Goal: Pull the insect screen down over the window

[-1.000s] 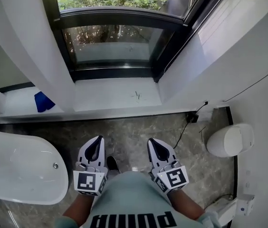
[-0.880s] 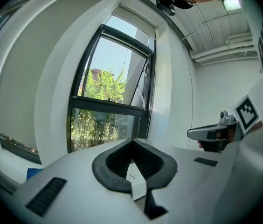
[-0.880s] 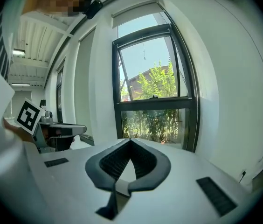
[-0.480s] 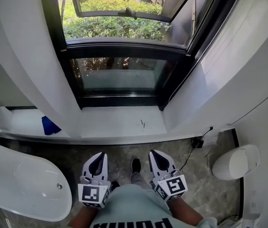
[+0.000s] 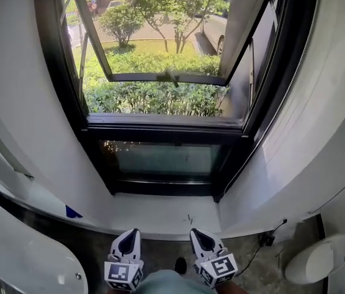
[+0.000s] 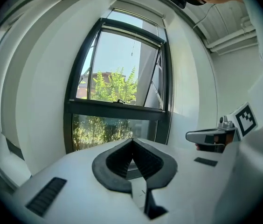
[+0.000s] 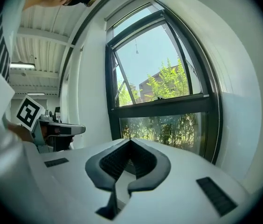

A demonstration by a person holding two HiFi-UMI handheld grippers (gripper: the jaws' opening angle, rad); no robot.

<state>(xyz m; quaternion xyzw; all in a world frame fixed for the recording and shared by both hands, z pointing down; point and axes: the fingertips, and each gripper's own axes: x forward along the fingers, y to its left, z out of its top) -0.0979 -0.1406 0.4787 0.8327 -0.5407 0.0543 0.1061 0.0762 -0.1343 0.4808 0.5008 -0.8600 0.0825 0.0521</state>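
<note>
Because the left gripper and right gripper are pinched shut and empty (both at 6 o'clock), they may bat away the pull cord at 12 o'clock.

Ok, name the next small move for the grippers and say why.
Probably raise the right gripper toward the thin cord hanging at the top of the window and open its jaws. Both it and the left gripper are shut, empty and low by the sill, and no screen is down yet.
</note>
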